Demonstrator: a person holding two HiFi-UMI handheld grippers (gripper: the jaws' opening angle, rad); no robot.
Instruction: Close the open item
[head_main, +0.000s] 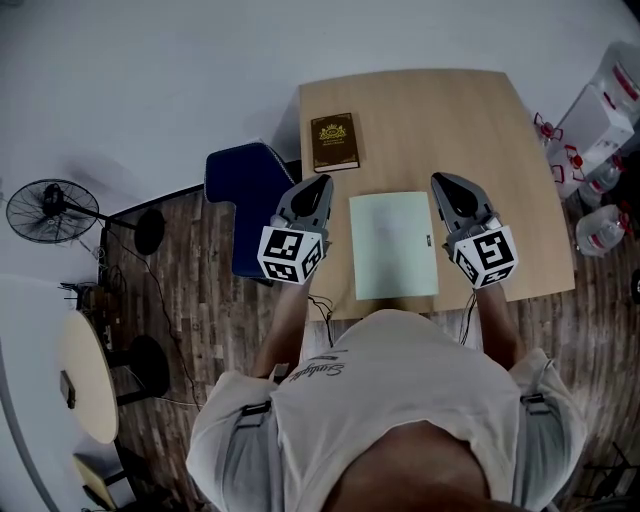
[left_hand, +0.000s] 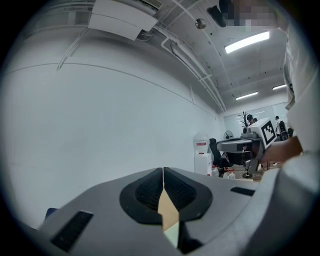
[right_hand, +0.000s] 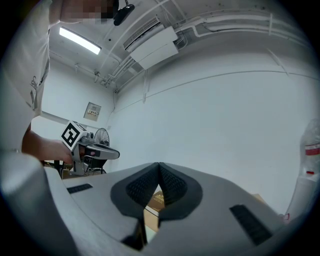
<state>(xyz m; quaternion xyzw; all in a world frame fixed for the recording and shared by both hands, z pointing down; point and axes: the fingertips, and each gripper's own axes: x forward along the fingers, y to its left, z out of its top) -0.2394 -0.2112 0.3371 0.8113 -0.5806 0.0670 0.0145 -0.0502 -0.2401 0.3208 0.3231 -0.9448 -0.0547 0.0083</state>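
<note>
A pale green folder (head_main: 393, 245) lies flat with its cover down on the wooden table (head_main: 500, 150), near the front edge. A brown book (head_main: 334, 142) with a gold emblem lies shut at the table's far left. My left gripper (head_main: 318, 183) hovers left of the folder, jaws shut on nothing. My right gripper (head_main: 443, 180) hovers right of it, also shut and empty. In the left gripper view the left gripper (left_hand: 163, 170) has its pads pressed together and points at the white wall. In the right gripper view the right gripper (right_hand: 159, 165) is likewise shut, and the brown book (right_hand: 158, 199) shows below it.
A blue chair (head_main: 245, 190) stands against the table's left side. A floor fan (head_main: 45, 210) and a round side table (head_main: 85, 375) are further left. Water bottles (head_main: 600, 120) stand to the right of the table. The person's torso fills the bottom of the head view.
</note>
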